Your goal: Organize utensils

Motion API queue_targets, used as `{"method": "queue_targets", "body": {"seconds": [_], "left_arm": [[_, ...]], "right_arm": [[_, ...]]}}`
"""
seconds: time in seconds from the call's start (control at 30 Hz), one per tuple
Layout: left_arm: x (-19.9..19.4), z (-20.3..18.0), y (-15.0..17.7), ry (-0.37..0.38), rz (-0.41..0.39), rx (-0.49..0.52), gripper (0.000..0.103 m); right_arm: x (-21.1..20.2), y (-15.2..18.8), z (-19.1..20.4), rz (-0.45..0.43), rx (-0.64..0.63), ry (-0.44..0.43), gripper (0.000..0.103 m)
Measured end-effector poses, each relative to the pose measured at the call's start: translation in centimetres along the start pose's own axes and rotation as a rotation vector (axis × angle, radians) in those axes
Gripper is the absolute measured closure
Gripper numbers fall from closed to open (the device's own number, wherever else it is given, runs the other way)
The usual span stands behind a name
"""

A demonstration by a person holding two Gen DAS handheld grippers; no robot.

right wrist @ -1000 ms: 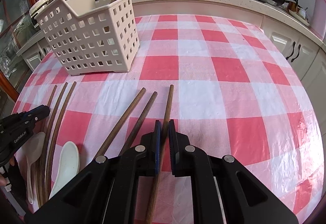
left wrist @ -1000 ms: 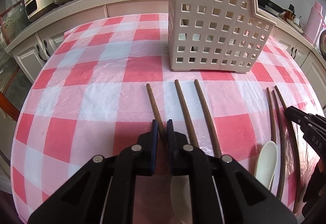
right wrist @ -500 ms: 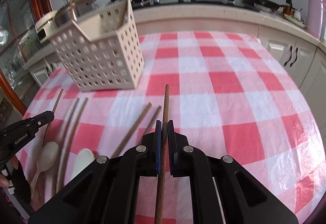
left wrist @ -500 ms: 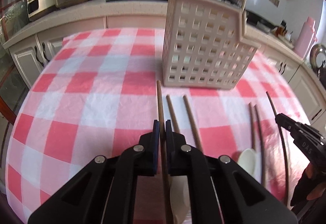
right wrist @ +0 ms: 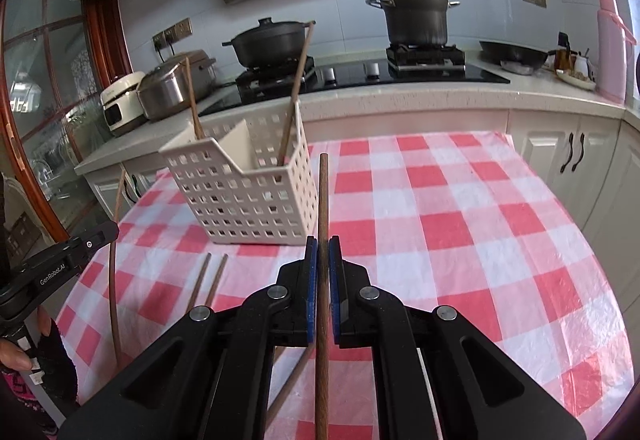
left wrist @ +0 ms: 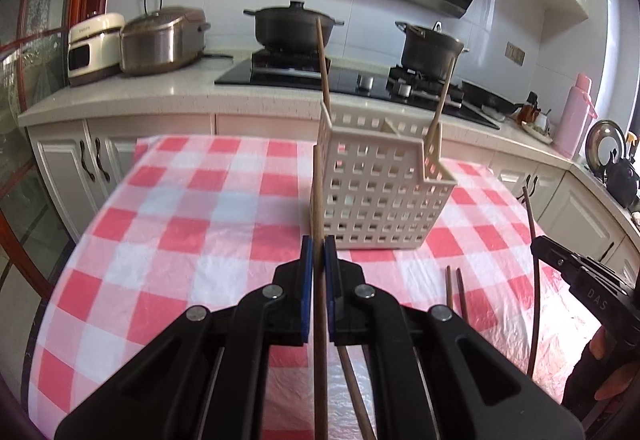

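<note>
Chopsticks are the things in hand here. From the left wrist, the left tool [left wrist: 314, 252] is clenched on one brown chopstick [left wrist: 318, 200], whose shaft runs straight up between the blue pads and ends in front of the near left corner of the white slotted basket [left wrist: 380, 192]. A second ago that stick lay flat on the checked table [left wrist: 180, 224] beside two others; now it is lifted clear and the view has tipped up to take in the stove and pots. Two sticks [left wrist: 454, 288] lie on the cloth to the right of the tool, and another pair shows under its right arm. Two chopsticks already stand in the basket, leaning out of its top. At the right edge the right tool [left wrist: 540, 244] holds a dark stick [left wrist: 534, 280] raised off the cloth — earlier that stick was down among the others.

From the right wrist, the right tool [right wrist: 322, 256] is likewise shut on a chopstick [right wrist: 323, 200], pointing away beside the basket [right wrist: 248, 200]. It, too, lay on the table [right wrist: 460, 232] a second ago and is now raised. Two loose sticks [right wrist: 208, 280] rest on the cloth to the left. The left tool [right wrist: 110, 230] at the left edge grips its own thin stick [right wrist: 114, 272], held up in a person's hand [right wrist: 16, 352].
</note>
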State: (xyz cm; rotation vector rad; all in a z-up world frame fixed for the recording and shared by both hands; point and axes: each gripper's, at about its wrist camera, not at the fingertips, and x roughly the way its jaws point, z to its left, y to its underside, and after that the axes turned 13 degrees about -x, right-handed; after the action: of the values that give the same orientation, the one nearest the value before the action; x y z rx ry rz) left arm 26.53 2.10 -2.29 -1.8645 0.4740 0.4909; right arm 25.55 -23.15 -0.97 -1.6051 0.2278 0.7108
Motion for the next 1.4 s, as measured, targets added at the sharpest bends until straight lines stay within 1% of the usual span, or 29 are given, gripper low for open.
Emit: {"method": "queue_targets", "body": {"seconds": [0.27,0.53,0.97,1.4], "left_arm": [[-0.7,0.3,-0.5,0.001,-0.031,0.003,0.097],[-2.0,-0.1,-1.4,0.010,-0.086,0.020,0.097],[-4.7,-0.9,-2.2,0.035,-0.151,0.049,0.097],[-6.4,-2.0,-3.0,0.062,-0.193,0.080,0.097]], "right_arm": [[-0.5,-0.7,0.3,-0.040,-0.001,0.003,0.097],[-0.8,-1.8,0.8,-0.071,-0.017,-0.008,0.097],[-3.8,-3.7,2.6,-0.157,-0.074,-0.003,0.097],[-5.6,-5.0,3.5,-0.215,-0.116,0.020,0.097]]}}
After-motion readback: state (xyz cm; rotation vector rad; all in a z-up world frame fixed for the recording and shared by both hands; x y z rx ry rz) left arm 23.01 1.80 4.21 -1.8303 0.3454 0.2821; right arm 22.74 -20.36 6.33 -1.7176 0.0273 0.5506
